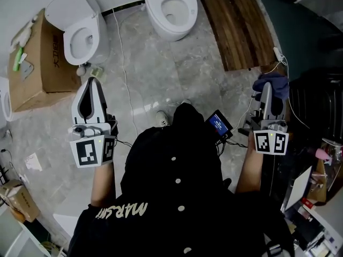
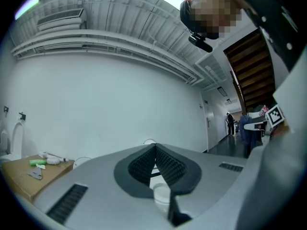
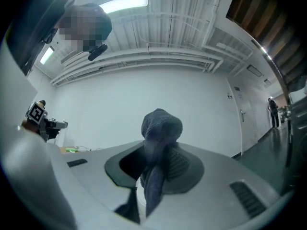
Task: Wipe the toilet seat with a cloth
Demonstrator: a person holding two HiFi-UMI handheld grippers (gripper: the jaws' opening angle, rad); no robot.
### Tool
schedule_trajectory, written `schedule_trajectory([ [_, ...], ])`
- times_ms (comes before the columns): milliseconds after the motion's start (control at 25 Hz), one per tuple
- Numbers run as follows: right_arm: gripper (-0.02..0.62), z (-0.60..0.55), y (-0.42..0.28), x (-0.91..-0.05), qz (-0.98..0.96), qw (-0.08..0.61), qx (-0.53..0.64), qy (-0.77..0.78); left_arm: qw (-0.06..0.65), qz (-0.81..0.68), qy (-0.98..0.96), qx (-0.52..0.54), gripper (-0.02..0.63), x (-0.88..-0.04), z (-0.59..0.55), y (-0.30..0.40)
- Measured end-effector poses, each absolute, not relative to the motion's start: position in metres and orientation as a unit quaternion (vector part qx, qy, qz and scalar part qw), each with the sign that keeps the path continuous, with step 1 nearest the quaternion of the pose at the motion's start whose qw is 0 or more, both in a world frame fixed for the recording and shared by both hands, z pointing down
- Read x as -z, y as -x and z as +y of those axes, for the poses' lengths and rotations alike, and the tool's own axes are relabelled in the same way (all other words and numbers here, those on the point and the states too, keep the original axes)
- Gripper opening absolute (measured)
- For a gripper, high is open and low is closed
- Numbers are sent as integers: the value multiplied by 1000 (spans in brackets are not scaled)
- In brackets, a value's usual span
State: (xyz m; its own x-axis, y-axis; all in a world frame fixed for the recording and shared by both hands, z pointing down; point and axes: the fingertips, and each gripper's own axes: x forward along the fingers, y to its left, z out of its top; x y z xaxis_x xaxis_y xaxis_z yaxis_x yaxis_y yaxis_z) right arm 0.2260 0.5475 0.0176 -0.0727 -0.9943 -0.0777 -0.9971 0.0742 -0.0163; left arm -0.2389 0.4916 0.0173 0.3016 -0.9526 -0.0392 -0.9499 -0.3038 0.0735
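Two white toilets stand ahead of me on the marble floor: one [image 1: 171, 9] at top centre with its seat down, another [image 1: 79, 28] at upper left with its lid raised. My right gripper [image 1: 266, 92] is shut on a dark blue cloth [image 1: 272, 83], which bulges out past the jaw tips; in the right gripper view the cloth [image 3: 160, 128] hangs down between the jaws. My left gripper [image 1: 91, 84] is shut and holds nothing; its ribbed pads [image 2: 165, 163] meet at the tips. Both grippers point upward at the wall and ceiling, well short of the toilets.
A cardboard box [image 1: 35, 63] with small items on top sits at the far left. Dark wooden planks [image 1: 238, 25] lie at upper right. A thin white cable [image 1: 122, 63] runs across the floor. A cluttered dark rack [image 1: 316, 143] stands to the right.
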Motion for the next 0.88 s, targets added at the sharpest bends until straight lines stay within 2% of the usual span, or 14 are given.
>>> schedule_trajectory([
  [320,87,489,-233,-28,740,38,-18,671,3,-583,-812,15,9,-26,442,224],
  [560,87,408,-248,-38,753,33,-13,657,22,-600,-799,29,9,-26,374,207],
  [880,87,292,-280,-34,772,31,-8,635,9,-613,-790,22,9,-15,281,173],
])
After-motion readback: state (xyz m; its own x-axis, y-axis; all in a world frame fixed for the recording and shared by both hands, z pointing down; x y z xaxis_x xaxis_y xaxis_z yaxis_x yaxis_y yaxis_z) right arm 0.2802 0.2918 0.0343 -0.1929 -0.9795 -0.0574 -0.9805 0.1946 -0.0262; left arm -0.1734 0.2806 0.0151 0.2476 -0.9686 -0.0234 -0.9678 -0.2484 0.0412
